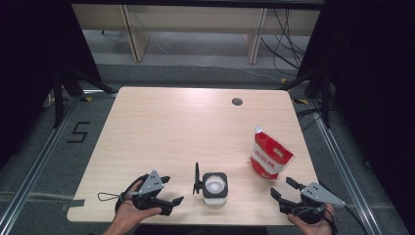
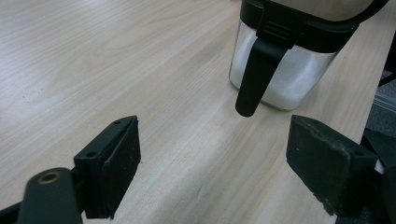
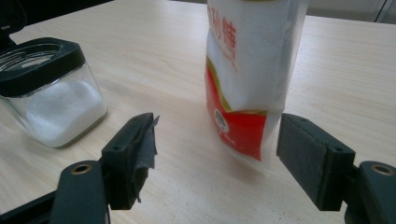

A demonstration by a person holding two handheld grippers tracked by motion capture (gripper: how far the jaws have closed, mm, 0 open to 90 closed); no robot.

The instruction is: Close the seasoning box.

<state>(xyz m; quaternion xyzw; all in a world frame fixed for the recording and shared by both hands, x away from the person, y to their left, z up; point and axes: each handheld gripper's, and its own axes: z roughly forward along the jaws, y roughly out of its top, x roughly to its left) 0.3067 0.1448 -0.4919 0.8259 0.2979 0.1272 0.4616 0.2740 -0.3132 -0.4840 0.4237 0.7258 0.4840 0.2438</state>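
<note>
light wooden table [image 1: 171, 127] | red-and-white plastic pouch [image 1: 269, 155] standing upright near the right edge, just ahead of the right gripper [image 1: 283, 189], jaws wide apart, nothing between them | square glass jar with black rim and white powder [image 1: 215, 187] front-centre, lid flipped up | left gripper [image 1: 172, 192] beside the jar, jaws gaping, nothing held

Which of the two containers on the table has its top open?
The glass jar with the black rim: its lid is flipped up at its left side. The red and white pouch stands apart to its right.
</note>
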